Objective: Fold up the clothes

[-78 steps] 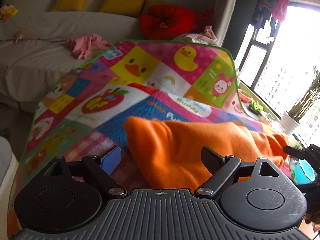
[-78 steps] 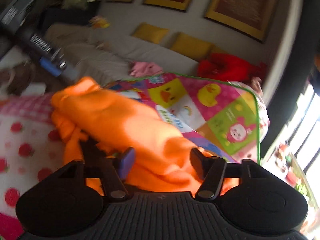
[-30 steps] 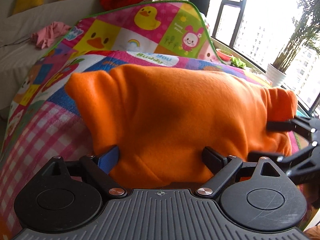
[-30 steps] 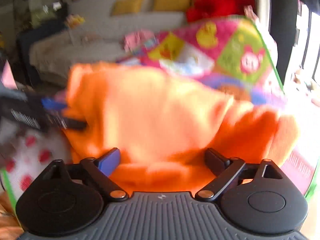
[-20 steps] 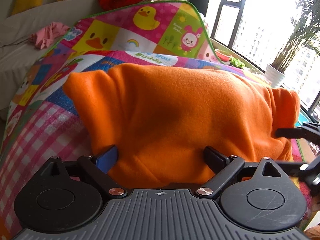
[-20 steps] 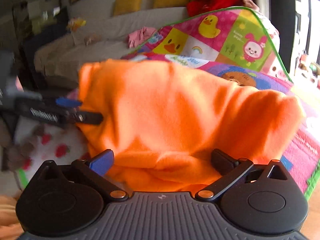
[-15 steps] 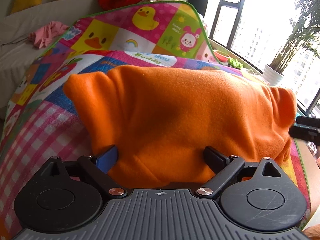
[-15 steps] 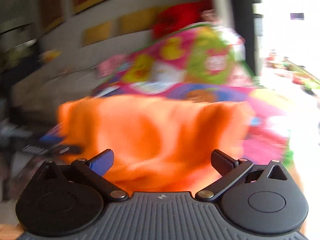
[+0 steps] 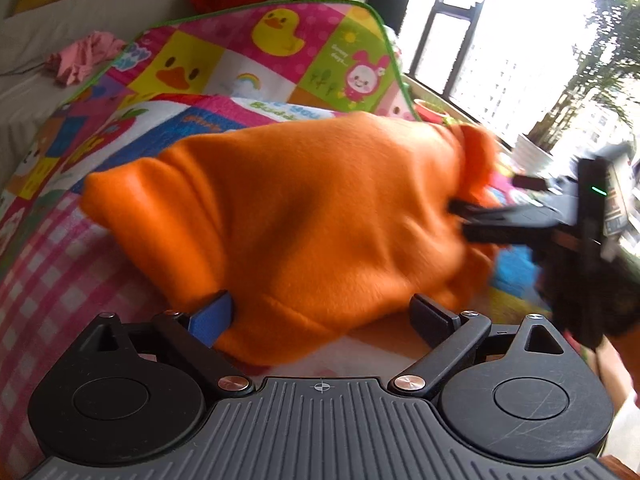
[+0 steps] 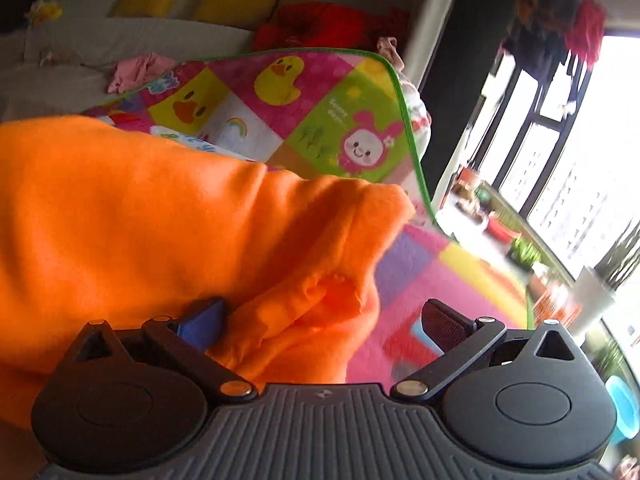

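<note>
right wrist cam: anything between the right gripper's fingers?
Yes. In the right wrist view a bunched end of the orange garment lies between the open right gripper fingers, nearer the blue one.

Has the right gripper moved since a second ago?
Yes. In the left wrist view the right gripper sits higher against the orange garment, at its far end.

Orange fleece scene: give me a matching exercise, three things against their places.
Things:
1. orange fleece garment
2. pink garment
3. yellow cushions

Places:
A. crumpled on the pale sofa seat
B. propped along the sofa back
C. lying on the cartoon play mat

Pairs: 1-C, 2-A, 3-B
</note>
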`<state>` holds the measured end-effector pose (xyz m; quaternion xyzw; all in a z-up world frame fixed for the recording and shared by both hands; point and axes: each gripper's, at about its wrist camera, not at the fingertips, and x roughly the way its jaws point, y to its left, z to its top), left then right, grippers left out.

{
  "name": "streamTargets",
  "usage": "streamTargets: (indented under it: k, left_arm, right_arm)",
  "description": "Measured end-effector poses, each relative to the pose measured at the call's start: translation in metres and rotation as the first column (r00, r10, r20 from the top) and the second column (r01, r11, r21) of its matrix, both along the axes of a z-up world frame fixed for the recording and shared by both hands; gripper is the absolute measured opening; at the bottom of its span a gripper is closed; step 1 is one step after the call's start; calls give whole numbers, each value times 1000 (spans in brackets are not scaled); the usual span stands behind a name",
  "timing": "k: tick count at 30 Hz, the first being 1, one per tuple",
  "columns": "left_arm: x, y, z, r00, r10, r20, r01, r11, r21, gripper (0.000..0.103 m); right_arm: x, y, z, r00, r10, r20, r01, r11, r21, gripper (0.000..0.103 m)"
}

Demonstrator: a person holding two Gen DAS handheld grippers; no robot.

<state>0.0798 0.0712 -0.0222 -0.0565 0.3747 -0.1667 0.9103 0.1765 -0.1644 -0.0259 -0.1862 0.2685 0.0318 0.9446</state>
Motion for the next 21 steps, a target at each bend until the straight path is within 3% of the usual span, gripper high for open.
streamTargets:
  k: [4,9,12,15,18,21]
  left_arm:
    - [-14,11,20,999,4,51,-1,998,-61,97]
    - [-1,47,40,971,202,127,-192,978,-82,97]
    - [24,57,27,960,251,121,-256,966,33,97]
    - [44,66,10,955,283,94,-293,947,131,97]
    - [49,75,4,955,289,68,-295,950,104,97]
    - [48,75,3,954,292,65,-297,951,92,97]
  right_arm:
    - [11,-8,0,999,25,-48,-24,1000,8,103]
    - [-4,-25,-3,997,20,-70,-15,997,80,103]
    - [-9,-30,2,997,5,-80,5,991,130,103]
    - [-26,-32,21,1000,17,-12,-15,981,196,103]
    - [-48,-23,50,988,59,145,-90,973,215,103]
    - [-54,5,68,962,174,210,-213,961,178,103]
